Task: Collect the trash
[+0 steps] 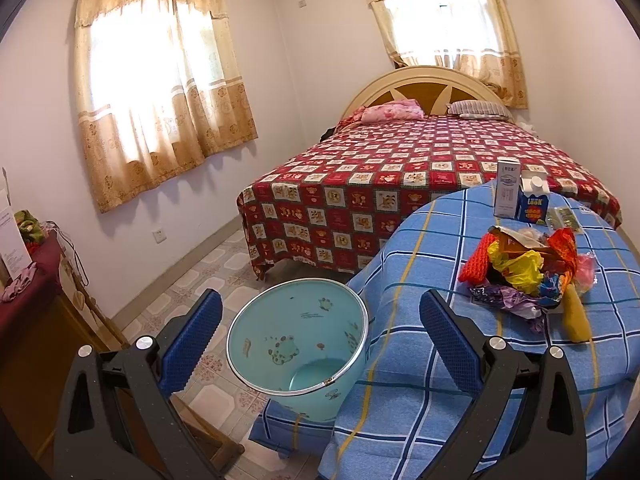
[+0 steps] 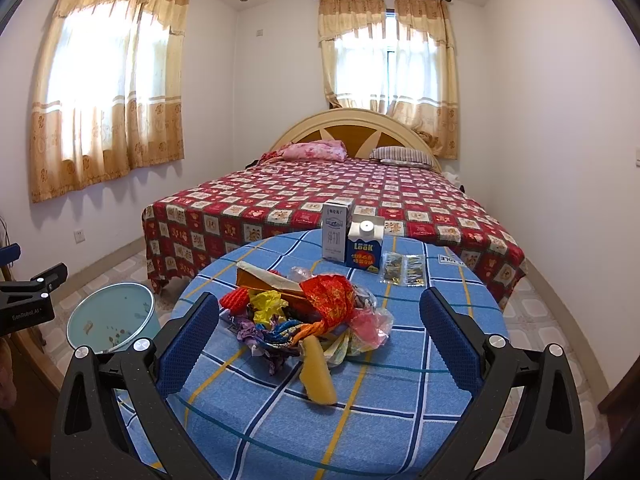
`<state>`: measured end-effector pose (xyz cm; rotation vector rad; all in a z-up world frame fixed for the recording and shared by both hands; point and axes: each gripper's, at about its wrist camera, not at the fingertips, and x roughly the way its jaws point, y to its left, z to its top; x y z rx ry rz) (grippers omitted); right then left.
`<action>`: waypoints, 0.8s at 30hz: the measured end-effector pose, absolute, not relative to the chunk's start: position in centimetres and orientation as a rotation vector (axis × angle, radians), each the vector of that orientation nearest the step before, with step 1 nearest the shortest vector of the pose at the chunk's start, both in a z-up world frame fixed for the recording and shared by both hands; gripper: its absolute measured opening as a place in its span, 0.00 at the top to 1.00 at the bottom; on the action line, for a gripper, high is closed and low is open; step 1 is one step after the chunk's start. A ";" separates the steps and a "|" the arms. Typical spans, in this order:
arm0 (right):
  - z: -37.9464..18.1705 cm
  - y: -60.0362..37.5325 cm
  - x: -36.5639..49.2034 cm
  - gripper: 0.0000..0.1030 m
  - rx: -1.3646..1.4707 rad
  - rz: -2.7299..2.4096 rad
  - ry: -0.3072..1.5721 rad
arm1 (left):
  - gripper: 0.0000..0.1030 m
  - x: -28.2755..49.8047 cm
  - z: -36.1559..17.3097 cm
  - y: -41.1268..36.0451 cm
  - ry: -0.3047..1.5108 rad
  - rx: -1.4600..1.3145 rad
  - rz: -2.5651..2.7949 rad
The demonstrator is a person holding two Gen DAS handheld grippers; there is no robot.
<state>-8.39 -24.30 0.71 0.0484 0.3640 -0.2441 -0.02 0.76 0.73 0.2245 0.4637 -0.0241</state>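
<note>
Teal bin [image 1: 298, 344] hugs the table [image 1: 420, 264] edge (floor beyond); left gripper [image 1: 320, 344] and right gripper [image 2: 320, 336] wide.

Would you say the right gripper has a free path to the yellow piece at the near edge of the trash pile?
Probably yes: the right gripper is open, the yellow piece lies nearest it, and nothing stands between them.

Bright daylight through curtains [image 2: 108, 92]; windows overexposed; fisheye-warped edges.
</note>
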 end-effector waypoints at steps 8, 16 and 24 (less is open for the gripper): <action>0.9 -24.2 -8.3 0.05 0.049 -0.244 0.367 | 0.06 0.0 0.8 0.9 0.466 0.224 -0.021; 0.4 -24.1 -8.3 0.05 0.050 -0.243 0.367 | 0.06 0.0 0.8 1.2 0.464 0.221 -0.014; 0.1 -24.0 -8.3 0.05 0.053 -0.242 0.367 | 0.06 0.0 0.8 1.2 0.464 0.222 -0.014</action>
